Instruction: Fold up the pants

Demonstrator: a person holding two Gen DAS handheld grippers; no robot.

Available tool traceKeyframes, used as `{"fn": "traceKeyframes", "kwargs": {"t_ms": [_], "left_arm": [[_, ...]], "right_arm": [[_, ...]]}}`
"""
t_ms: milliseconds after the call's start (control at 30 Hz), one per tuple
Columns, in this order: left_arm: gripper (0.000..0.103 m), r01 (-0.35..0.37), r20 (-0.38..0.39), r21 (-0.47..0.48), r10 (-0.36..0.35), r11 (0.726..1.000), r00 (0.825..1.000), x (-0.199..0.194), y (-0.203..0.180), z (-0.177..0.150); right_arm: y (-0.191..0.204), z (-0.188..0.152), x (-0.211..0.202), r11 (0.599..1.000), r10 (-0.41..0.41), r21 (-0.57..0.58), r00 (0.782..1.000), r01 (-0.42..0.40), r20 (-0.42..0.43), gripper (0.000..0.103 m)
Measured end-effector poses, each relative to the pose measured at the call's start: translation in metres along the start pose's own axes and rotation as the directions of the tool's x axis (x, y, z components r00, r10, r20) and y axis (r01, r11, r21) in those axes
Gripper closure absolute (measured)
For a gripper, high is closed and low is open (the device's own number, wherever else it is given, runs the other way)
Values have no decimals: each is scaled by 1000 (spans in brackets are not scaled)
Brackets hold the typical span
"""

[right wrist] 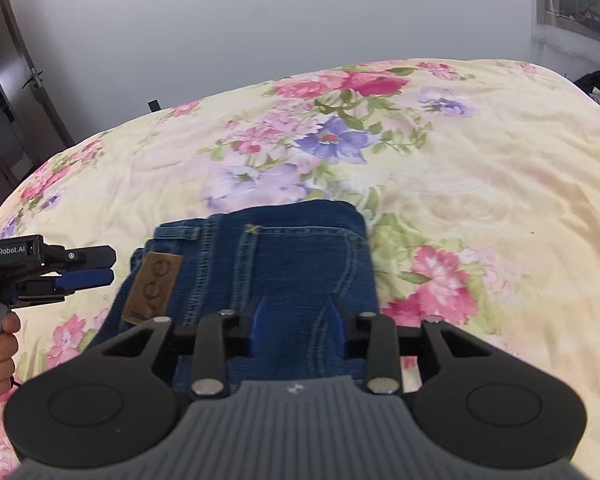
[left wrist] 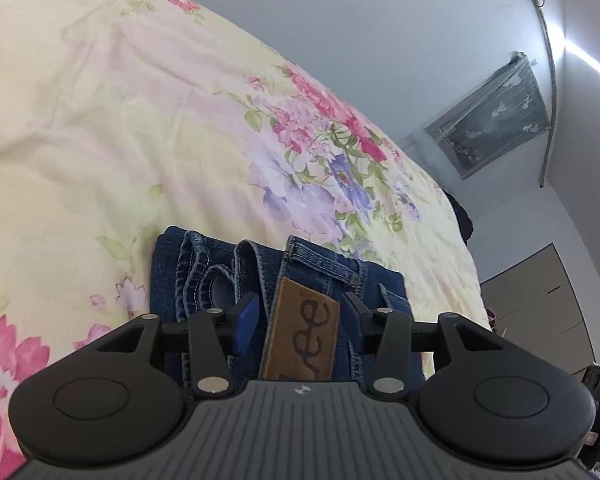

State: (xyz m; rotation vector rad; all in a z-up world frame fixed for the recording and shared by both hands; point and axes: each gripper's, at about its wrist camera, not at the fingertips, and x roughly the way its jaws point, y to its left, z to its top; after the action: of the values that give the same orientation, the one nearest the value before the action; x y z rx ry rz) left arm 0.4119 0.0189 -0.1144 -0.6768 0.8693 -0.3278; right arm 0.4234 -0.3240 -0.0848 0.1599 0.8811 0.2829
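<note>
The folded dark-blue denim pants [right wrist: 284,264] are seen lying on the floral yellow bedspread [right wrist: 480,184]. Above them, the left gripper [left wrist: 300,312] and right gripper [right wrist: 298,322] are held released, grasping nothing.

A brown leather patch [left wrist: 300,336] on the waistband of the folded jeans [right wrist: 292,264] bore the brand lettering "ee", its first letter hidden in the left wrist view; the right wrist view showed it too foreshortened to read. The left claw [right wrist: 86,266] body carried a white "GenRobot.AI" label [right wrist: 5,251]
</note>
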Motion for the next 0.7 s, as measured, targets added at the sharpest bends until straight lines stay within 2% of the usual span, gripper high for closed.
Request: {"fn": "traceKeyframes", "kwargs": {"t_ms": [100, 133, 300, 367, 433, 500, 567, 633, 700], "left_arm": [[51, -3, -18, 3, 3, 1000, 1000, 21, 7, 5], [51, 3, -24, 10, -3, 1000, 1000, 28, 8, 7], [48, -5, -12, 51, 6, 999, 1000, 45, 6, 9], [74, -19, -4, 75, 19, 997, 1000, 43, 0, 8], [92, -66, 38, 162, 60, 985, 997, 30, -20, 6], [96, -86, 80, 275, 67, 958, 995, 12, -43, 3], [97, -131, 124, 373, 90, 918, 988, -8, -68, -2], [97, -155, 144, 414, 103, 897, 984, -24, -79, -6], [97, -177, 147, 423, 125, 889, 981, -33, -77, -8]], "right_arm": [[-23, -8, 14, 998, 36, 43, 999, -35, -14, 74], [-27, -11, 20, 997, 51, 52, 999, -50, -19, 78], [-37, -22, 35, 990, 98, 98, 995, -98, 11, 78], [-39, -23, 35, 988, 104, 114, 995, -105, 13, 78], [-38, -23, 32, 987, 108, 116, 994, -110, 18, 78], [-35, -22, 27, 986, 118, 112, 993, -120, 21, 78], [-30, -21, 20, 986, 135, 100, 991, -137, 26, 82], [-22, -22, 16, 985, 152, 84, 988, -154, 22, 84], [-11, -22, 15, 981, 180, 68, 984, -181, 14, 87]]}}
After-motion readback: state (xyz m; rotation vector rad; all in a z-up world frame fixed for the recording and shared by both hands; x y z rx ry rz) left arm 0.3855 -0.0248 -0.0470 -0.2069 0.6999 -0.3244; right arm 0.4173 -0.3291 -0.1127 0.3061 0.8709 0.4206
